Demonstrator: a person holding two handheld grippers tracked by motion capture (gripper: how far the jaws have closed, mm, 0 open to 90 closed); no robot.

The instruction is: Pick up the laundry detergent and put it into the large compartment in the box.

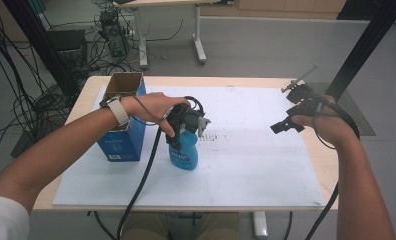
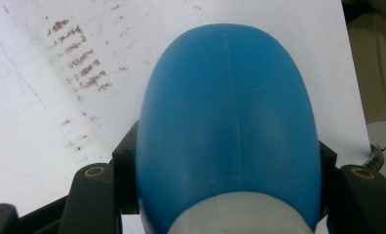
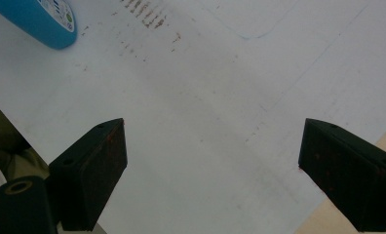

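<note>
A: Where is the blue bottle (image 1: 184,152)?

B: Upright on the white sheet (image 1: 256,165), left of centre, just right of the open blue carton (image 1: 122,127). The left gripper (image 1: 182,131) clamps its upper body from above.

A: And the right gripper (image 1: 290,120)?

B: Held above the sheet's far right, jaws spread wide, nothing between them.

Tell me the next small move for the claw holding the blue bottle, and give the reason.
Probably carry the blue bottle toward the open cardboard box. The left claw is already shut on the bottle near its top, the box stands close beside it with its top open, and the right claw hangs open over the white sheet, holding nothing.
</note>
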